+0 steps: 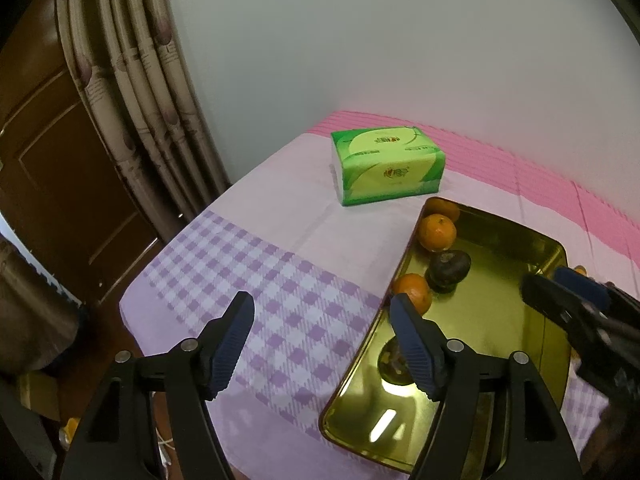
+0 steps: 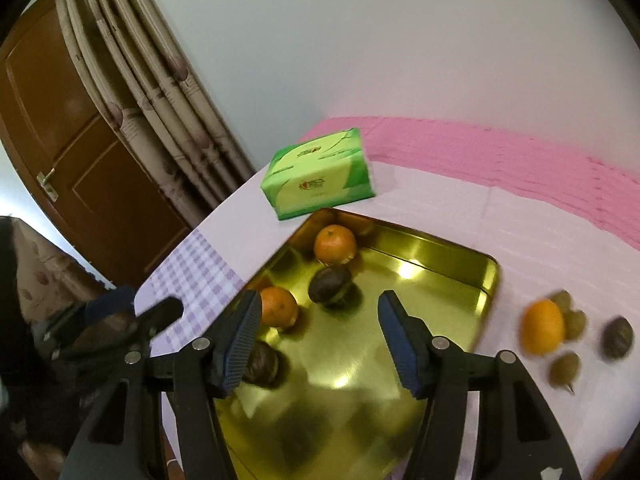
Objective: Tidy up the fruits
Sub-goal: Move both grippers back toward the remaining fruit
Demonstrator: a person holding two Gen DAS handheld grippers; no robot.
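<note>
A gold metal tray [image 1: 516,240] [image 2: 440,256] lies on the clothed table. In it are two oranges [image 2: 335,244] [image 2: 279,306] and two dark brown fruits [image 2: 330,285] [image 2: 262,364]. To its right, blurred on the cloth, lie another orange [image 2: 543,327], a dark fruit [image 2: 618,338] and small greenish-brown fruits [image 2: 564,368]. My right gripper [image 2: 319,304] hovers open over the tray with nothing between its pads; in the left wrist view it [image 1: 546,280] reaches in from the right. My left gripper [image 1: 320,308] is open and empty over the tray's left rim.
A green tissue pack [image 1: 388,164] [image 2: 320,180] sits just behind the tray. The table's left edge [image 1: 132,300] drops off toward a curtain [image 1: 132,80] and a brown door [image 2: 80,152]. A white wall backs the table.
</note>
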